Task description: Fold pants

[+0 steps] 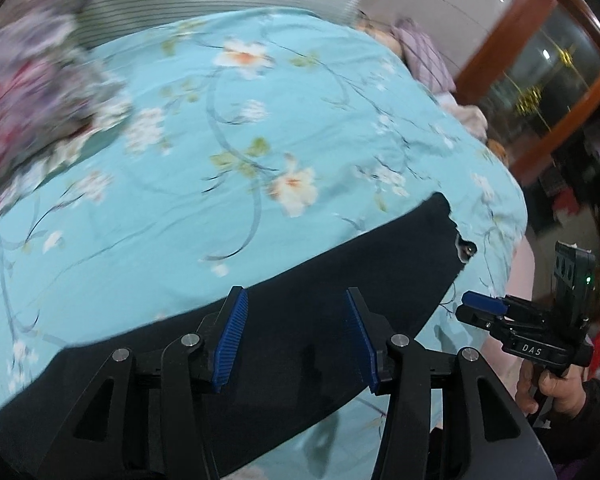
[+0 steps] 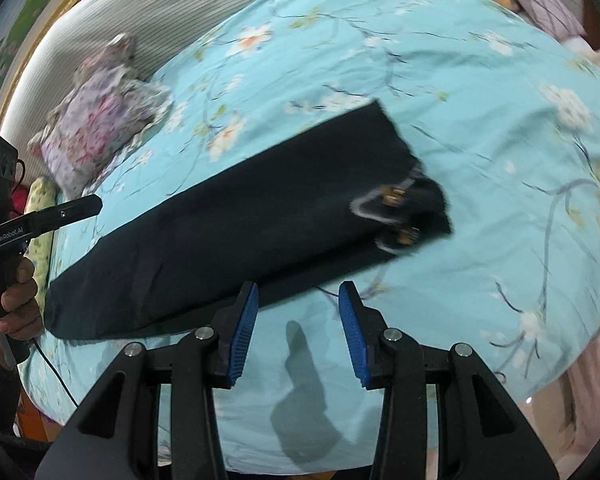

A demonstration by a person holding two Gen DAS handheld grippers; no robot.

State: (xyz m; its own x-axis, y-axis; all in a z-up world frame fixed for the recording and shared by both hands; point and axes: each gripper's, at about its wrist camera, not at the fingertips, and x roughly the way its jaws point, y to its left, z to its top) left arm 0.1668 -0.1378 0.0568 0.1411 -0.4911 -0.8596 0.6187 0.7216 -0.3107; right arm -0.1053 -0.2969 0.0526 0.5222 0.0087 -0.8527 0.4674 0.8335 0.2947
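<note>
The black pants (image 2: 236,232) lie flat in a long strip across the turquoise flowered bed sheet (image 2: 480,128), close to the bed's near edge. The left gripper (image 1: 296,336) hovers over them with jaws apart, holding nothing. The right gripper (image 2: 298,332) is also open and empty, just beside the strip's near edge.

Your dark navy fabric pants (image 2: 236,224) lie flat, folded lengthwise into a long strip, diagonal on the bed, w/ the waist's metal hardware showing.
</note>
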